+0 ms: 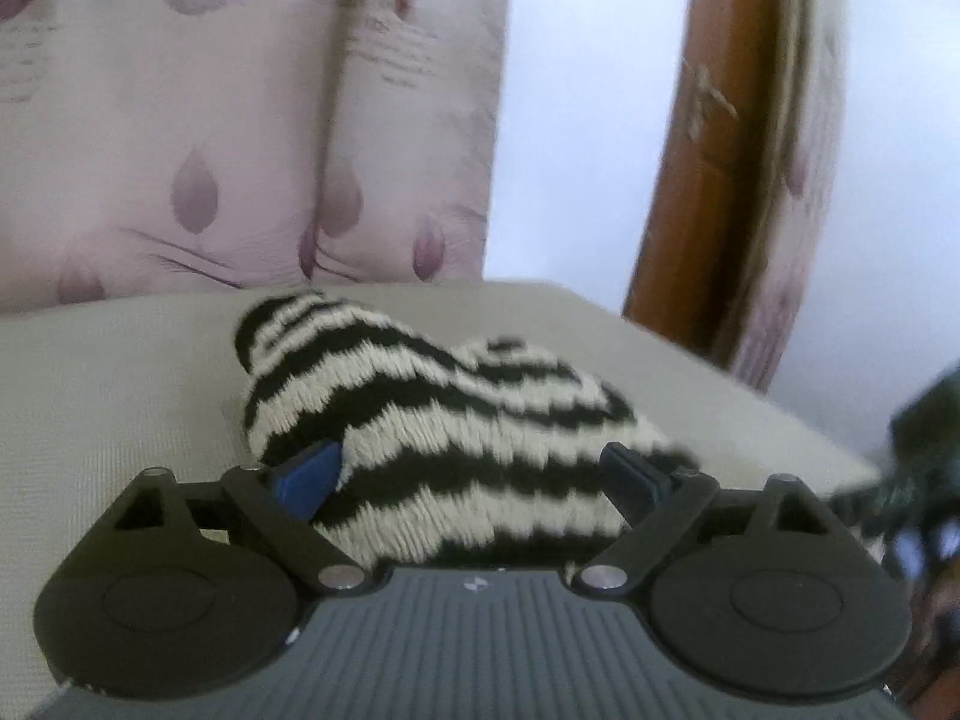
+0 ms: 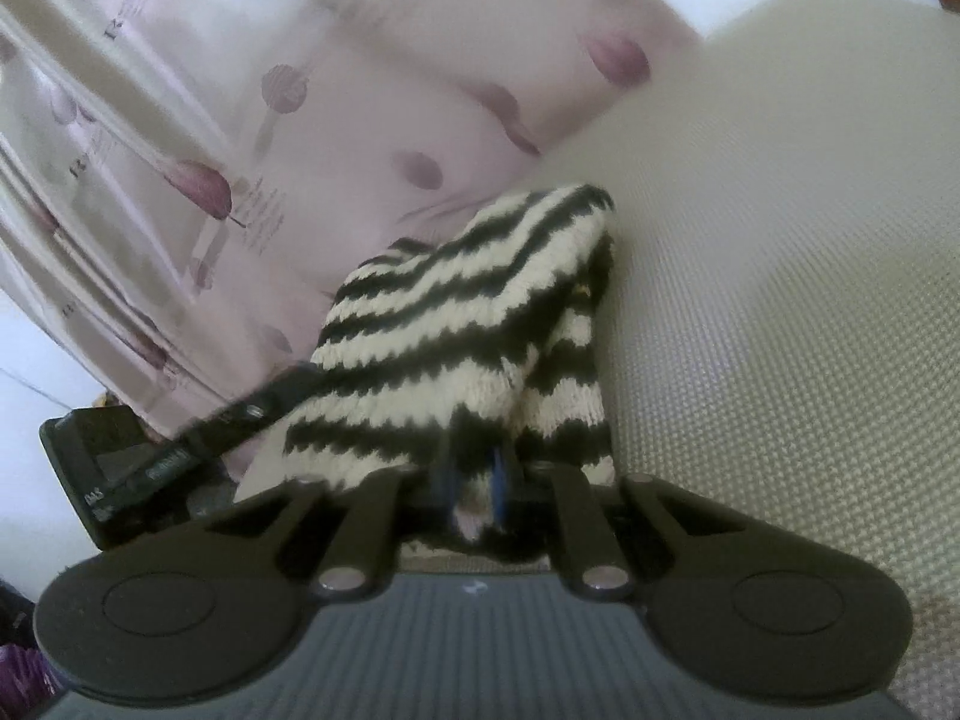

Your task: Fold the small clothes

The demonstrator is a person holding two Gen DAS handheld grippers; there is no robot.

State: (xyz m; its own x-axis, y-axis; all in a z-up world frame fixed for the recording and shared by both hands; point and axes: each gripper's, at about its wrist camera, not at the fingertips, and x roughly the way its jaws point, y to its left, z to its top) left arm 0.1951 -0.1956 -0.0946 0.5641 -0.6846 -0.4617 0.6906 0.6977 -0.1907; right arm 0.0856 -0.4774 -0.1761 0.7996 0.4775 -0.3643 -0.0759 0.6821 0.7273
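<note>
Nearest, the right gripper (image 2: 474, 480) pinches the near edge of the striped knit garment (image 2: 468, 324), soft, light and best held at its hem, the left gripper (image 1: 480, 474) gapes around it, the patterned cushion (image 1: 240, 150) beyond.

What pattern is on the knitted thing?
Black and cream wavy stripes on the knit, clearest in the right wrist view.
</note>
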